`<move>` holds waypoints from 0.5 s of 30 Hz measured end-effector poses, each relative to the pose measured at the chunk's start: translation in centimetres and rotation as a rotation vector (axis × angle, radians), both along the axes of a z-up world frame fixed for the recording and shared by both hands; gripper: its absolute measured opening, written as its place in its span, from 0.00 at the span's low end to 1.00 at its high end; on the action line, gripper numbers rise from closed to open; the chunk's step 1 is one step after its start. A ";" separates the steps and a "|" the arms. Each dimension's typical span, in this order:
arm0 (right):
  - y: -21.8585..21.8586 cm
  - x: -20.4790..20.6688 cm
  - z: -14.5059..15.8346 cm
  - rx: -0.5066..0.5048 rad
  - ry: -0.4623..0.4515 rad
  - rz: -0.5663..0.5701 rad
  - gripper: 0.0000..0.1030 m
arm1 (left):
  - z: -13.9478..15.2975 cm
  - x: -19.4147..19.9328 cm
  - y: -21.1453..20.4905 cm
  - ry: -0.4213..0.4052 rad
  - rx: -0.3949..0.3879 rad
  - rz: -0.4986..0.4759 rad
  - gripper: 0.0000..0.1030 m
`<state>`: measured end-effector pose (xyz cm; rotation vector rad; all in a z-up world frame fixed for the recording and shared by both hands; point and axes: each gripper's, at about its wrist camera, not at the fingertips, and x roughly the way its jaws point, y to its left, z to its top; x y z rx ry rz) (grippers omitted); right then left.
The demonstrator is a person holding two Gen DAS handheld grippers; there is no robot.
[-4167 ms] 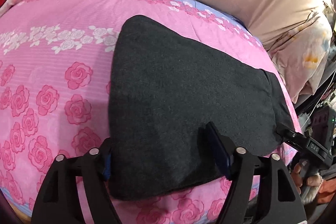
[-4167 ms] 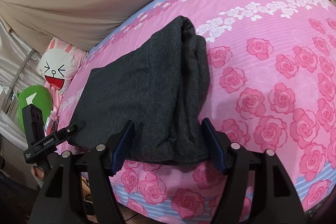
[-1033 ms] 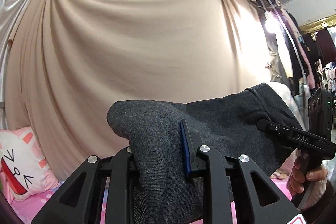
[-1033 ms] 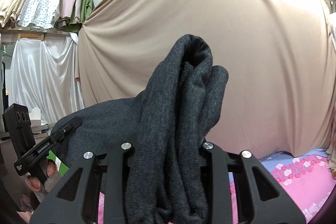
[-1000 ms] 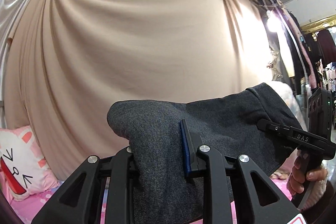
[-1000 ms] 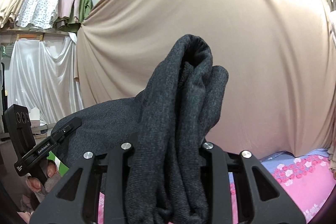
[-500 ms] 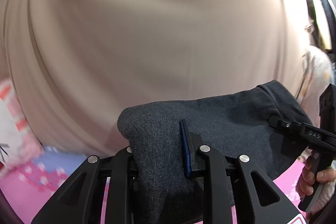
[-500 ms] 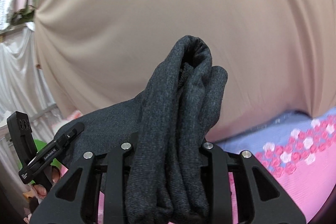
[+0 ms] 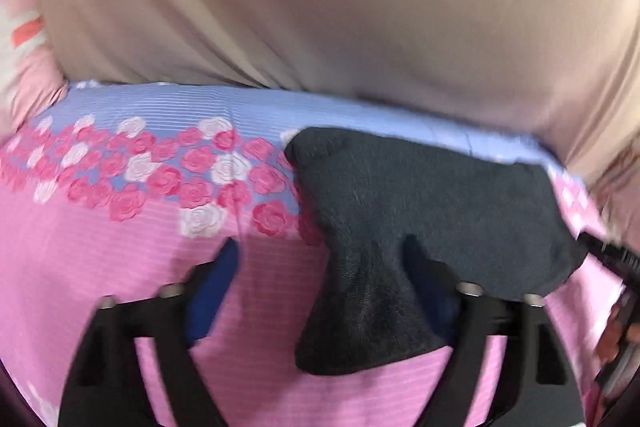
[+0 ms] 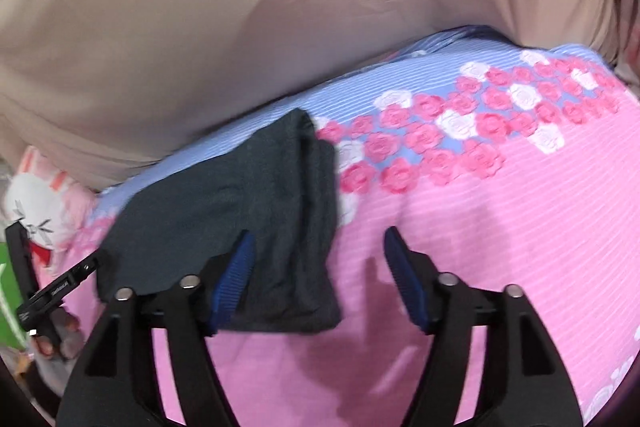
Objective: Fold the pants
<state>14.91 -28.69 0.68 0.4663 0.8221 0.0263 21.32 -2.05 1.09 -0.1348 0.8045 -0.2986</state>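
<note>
The dark grey pants (image 9: 420,211), folded into a thick bundle, lie on the pink rose bedspread (image 9: 120,267) near its far blue edge. In the left wrist view my left gripper (image 9: 320,291) is open, its jaws wide apart astride the near corner of the bundle. In the right wrist view the pants (image 10: 240,211) lie to the left, and my right gripper (image 10: 320,279) is open with the bundle's right edge between its jaws. The left gripper (image 10: 52,291) shows at the far left there, the right gripper (image 9: 608,255) at the far right of the left view.
A beige curtain (image 9: 320,7) hangs behind the bed. A pink bunny plush (image 10: 36,211) and something green (image 10: 8,303) sit at the left. The bedspread (image 10: 500,227) stretches to the right of the pants.
Both grippers carried the lifted pants down onto the bedspread near the far edge. Both jaws, shut on the fabric half a second ago, now stand open and the pants rest on the bed.
</note>
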 end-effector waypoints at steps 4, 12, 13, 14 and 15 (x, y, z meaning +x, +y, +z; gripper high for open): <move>1.5 1.0 -1.9 0.040 0.071 0.034 0.65 | -1.4 1.6 -0.6 0.123 -0.063 -0.012 0.82; 2.3 -0.7 1.0 0.039 0.031 0.065 0.25 | -2.2 2.3 0.4 0.274 -0.244 -0.072 0.11; 1.9 -0.8 0.3 0.035 0.048 0.056 0.28 | -3.1 2.4 0.9 0.324 -0.287 -0.076 0.14; 1.6 -0.8 -0.8 0.025 0.079 0.048 0.31 | -3.8 2.6 1.5 0.340 -0.316 -0.072 0.20; 1.4 -0.7 -2.1 -0.006 0.125 0.039 0.43 | -4.2 2.4 2.3 0.319 -0.363 -0.082 0.21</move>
